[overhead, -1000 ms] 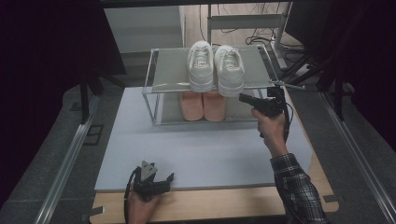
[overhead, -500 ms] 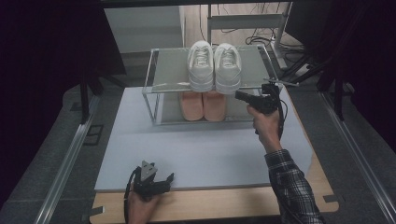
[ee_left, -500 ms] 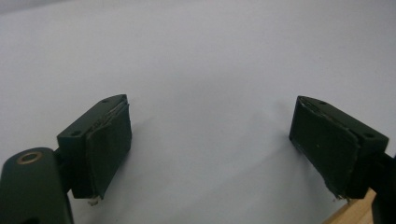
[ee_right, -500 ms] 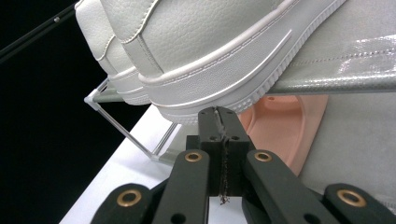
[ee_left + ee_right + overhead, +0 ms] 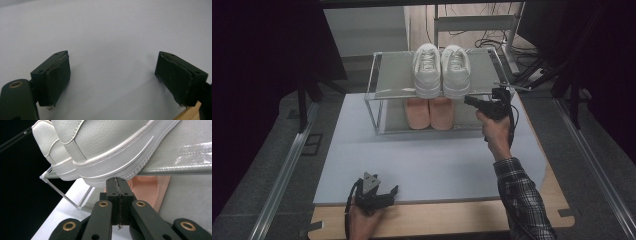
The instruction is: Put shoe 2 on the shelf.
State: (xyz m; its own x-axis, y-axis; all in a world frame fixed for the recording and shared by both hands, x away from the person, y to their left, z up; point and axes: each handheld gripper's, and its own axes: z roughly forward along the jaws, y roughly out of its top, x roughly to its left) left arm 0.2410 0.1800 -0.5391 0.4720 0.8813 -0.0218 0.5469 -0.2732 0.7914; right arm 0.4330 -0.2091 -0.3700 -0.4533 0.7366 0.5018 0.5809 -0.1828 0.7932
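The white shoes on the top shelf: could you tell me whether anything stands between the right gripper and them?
Nothing visible does. The right gripper, jaws shut, points at the heel of the nearer white shoe, which juts over the shelf edge. Whether the tips touch the sole is unclear.

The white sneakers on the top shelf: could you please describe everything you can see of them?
The pair of white leather-look sneakers stands side by side, upright, on the top tier of the clear-framed shoe rack, heels toward the person. They have grained uppers, stitched seams and ribbed rubber soles that slightly overhang the shelf edge. The shut right hand-held gripper sits just below one heel; contact is unclear.
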